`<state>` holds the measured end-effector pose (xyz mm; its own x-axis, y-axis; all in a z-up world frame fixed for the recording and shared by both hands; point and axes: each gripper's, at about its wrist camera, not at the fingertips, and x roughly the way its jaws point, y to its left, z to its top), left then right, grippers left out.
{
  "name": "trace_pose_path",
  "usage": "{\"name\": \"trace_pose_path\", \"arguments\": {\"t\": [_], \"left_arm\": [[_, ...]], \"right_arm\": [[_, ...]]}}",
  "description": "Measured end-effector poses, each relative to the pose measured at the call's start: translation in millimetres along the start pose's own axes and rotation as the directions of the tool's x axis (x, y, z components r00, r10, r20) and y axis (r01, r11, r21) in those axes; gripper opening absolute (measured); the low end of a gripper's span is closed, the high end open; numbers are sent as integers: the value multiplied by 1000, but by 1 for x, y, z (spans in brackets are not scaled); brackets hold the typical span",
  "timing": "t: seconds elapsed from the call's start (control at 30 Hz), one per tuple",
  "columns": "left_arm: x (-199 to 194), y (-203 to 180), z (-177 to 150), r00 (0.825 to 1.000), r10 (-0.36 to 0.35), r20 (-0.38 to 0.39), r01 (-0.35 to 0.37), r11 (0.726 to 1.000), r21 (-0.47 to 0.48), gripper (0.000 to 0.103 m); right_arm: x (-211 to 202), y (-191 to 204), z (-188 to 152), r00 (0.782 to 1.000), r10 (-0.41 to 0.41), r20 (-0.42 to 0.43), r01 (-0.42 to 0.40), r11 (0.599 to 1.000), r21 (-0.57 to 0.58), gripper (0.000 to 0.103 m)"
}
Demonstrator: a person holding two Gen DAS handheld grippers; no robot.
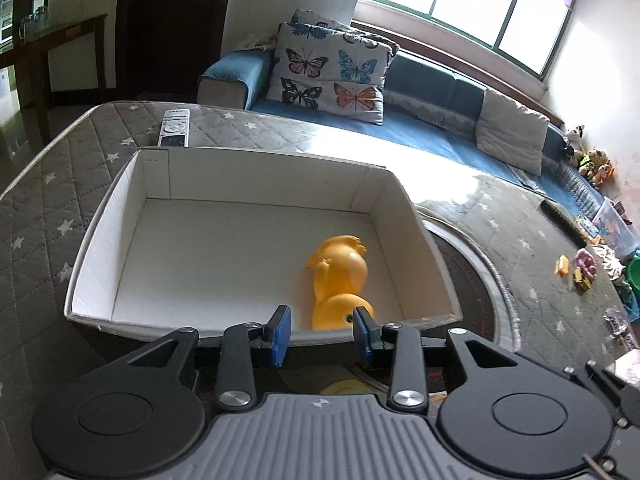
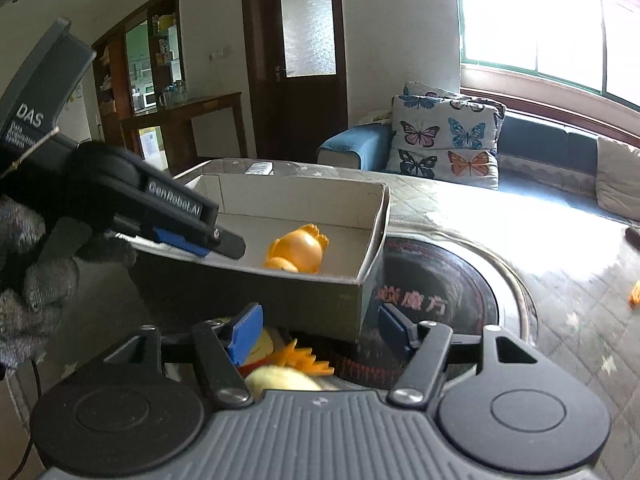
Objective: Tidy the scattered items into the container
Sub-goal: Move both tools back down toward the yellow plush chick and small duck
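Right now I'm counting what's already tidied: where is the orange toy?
The orange toy lies on its side inside the white box, in its near right part, just beyond the left gripper in the left wrist view.

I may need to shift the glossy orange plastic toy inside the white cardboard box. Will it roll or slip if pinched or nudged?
The glossy orange plastic toy lies on its side in the white cardboard box; its bulbous, rounded body would probably rock or roll when nudged. Its shiny surface suggests it could slip between pads. It looks hollow, so likely light for its size.
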<state>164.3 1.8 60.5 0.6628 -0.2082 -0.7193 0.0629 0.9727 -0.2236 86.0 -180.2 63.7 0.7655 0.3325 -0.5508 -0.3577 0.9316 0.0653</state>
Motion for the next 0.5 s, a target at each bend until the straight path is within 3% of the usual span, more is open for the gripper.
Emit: {"name": "trace_pose_path", "arguments": {"t": [0.5], "left_arm": [[-8, -22, -42, 998, -46, -44, 46, 999, 0, 37]], "right_arm": [[-31, 18, -44, 999, -14, -49, 14, 1000, -2, 67]]}}
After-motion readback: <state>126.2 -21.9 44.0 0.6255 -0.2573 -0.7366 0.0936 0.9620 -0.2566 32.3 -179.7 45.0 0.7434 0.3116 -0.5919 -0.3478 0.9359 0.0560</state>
